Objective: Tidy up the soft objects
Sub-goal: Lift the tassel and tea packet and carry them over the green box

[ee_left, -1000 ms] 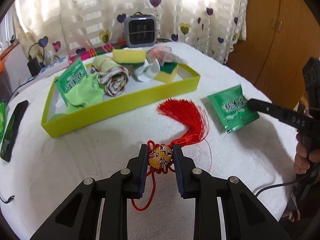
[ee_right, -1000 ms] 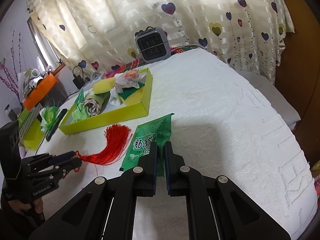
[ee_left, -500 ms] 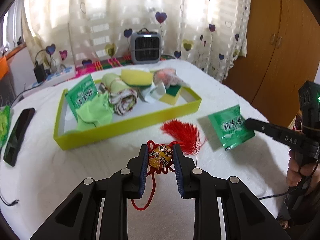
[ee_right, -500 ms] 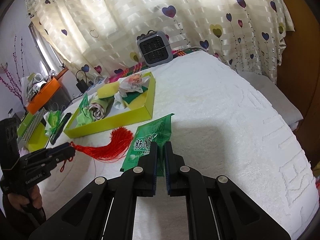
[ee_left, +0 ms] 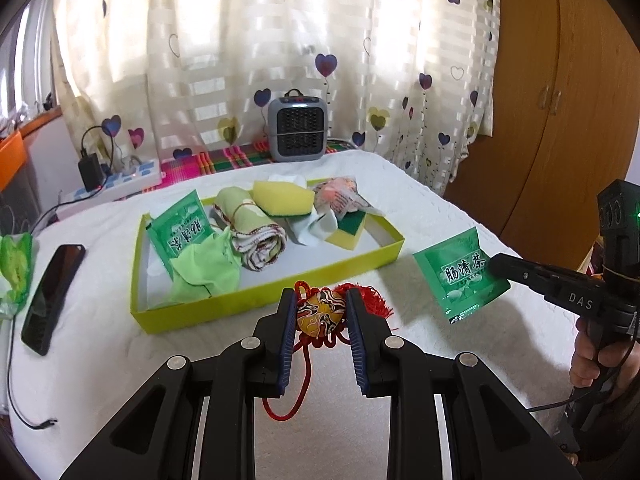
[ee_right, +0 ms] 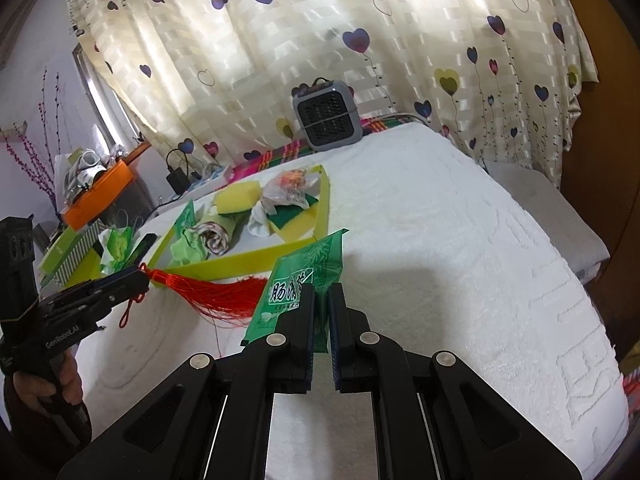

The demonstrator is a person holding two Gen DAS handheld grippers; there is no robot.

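Two soft items are held clear of the white towel-covered table [ee_left: 100, 360], so the carry toward the yellow-green tray [ee_left: 256, 300] appears to be in hand. The left gripper [ee_left: 320, 312], at lower centre of its view, is clamped on the painted medallion of a red tassel ornament [ee_left: 322, 312]; in the right wrist view the tassel [ee_right: 216, 292] trails at centre left, just beside the tray's near wall. The right gripper [ee_right: 321, 312] is closed tight on the lower edge of a green tea sachet [ee_right: 308, 280], which stands up from the jaws at centre frame. Next, each item probably needs lifting over the tray wall and releasing into free space, which is scarce: sponges, a rolled cloth and another sachet already crowd the tray.
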